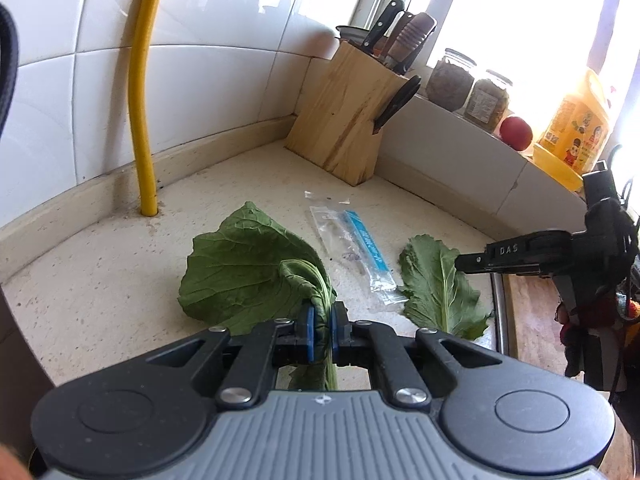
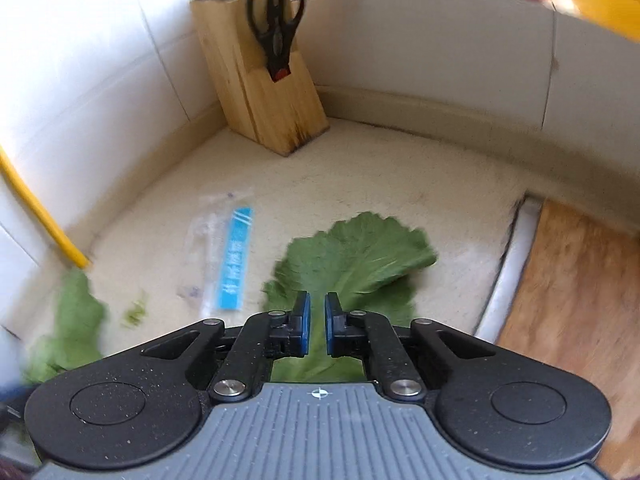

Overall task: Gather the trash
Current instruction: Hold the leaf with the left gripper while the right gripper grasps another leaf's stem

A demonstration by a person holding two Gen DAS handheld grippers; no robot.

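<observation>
White tiled wall (image 1: 192,80), bright window (image 1: 520,12), speckled counter (image 1: 100,300).

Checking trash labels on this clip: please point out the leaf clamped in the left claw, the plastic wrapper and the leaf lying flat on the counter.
clamped leaf (image 1: 240,276), left wrist view, on the broad blade.
plastic wrapper (image 1: 366,246), left wrist view, on its blue strip.
flat leaf (image 2: 360,256), right wrist view, mid-blade near the central rib.
</observation>
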